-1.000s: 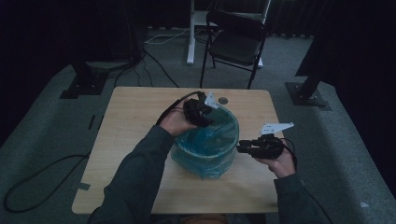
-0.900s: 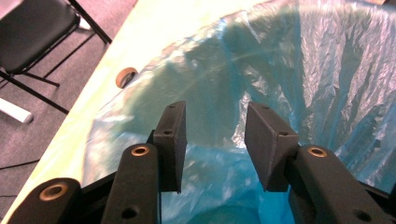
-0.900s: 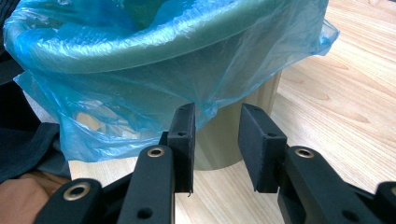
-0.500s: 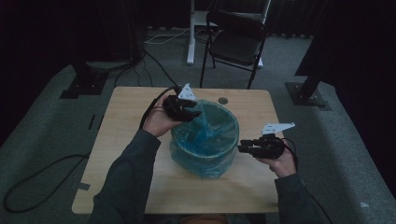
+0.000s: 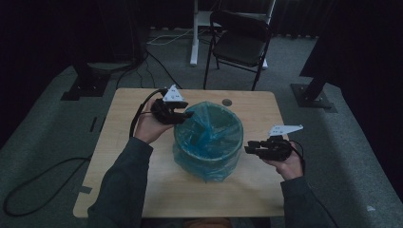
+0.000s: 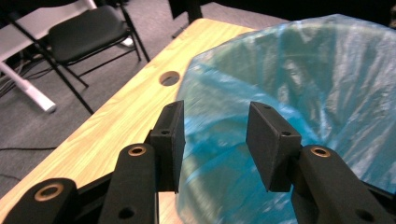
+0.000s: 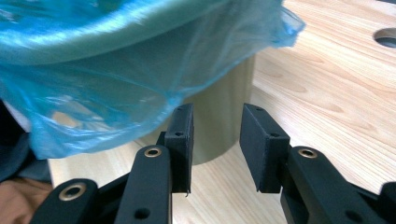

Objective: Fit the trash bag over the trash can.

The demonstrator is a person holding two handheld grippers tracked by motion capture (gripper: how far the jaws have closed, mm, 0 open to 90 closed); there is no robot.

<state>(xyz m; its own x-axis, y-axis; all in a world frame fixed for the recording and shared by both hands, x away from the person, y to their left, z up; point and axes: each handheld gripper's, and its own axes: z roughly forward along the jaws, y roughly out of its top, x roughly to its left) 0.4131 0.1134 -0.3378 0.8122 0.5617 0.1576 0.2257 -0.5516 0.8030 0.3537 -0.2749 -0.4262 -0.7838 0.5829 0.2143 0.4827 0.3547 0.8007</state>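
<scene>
Standing upright mid-worktop (image 5: 119, 156): bin (image 7: 223, 88), lined with a blue liner (image 5: 209, 161) folded over the rim and hanging down the outside.

Left gripper (image 5: 187, 114): spread, at the far-left rim, pinching nothing, with the liner edge just ahead of the gap. Right gripper (image 5: 249, 149): spread, held level just beside the right wall of the bin, under the liner's overhang, not touching.

Probable faults from here:
- Tearing of the thin film, if clamped and pulled hard from one side only.
- Dragging the liner off the opposite rim by over-tugging at the left.
- Tipping or sliding of the bin, unbraced on the right. Steady before pulling.
- Closing on air or on the hard rim through a misjudged approach. Confirm film between the pads first.
- Snagging of the trailing cable (image 5: 135, 118) on the rim.
</scene>
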